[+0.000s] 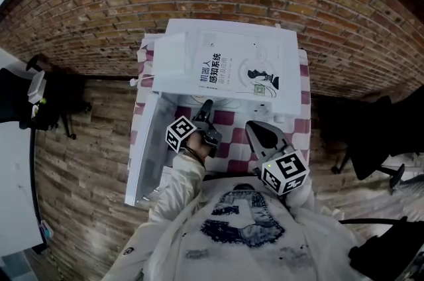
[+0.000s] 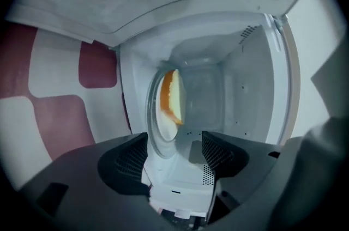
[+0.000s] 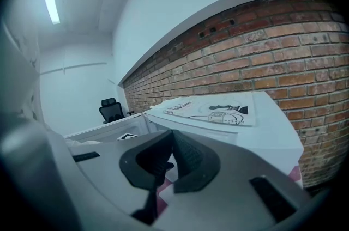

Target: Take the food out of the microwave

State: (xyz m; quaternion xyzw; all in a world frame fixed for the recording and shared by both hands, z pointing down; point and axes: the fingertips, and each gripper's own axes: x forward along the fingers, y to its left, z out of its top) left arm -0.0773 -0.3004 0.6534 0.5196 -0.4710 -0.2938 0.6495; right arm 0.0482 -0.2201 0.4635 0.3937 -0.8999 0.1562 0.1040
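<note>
1. Two hand-held grippers face an open white microwave standing on a red-and-white checked cloth. A book lies on its top, and its door hangs open at the left of the head view.
2. The left gripper is at the mouth of the oven cavity. Its jaws are spread wide, with nothing between the pads.
3. The food, an orange-and-yellow piece, sits on a glass plate deep inside the cavity, ahead of the left jaws and apart from them. The plate seems to stand on edge, probably because that gripper's view is rolled over.
4. The right gripper waits outside, in front of the microwave and to the right. Its jaws are pressed together on nothing and point past the book towards a brick wall.
5. What the food is cannot be made out. It looks soft and light, so a direct pinch would probably crush it or let it slip.
6. The plate is likely stiff, smooth and breakable, and heavier than its load. The safer hold is probably its near rim, pinched firmly between the pads. It should be drawn out level so the food does not slide off.
</note>
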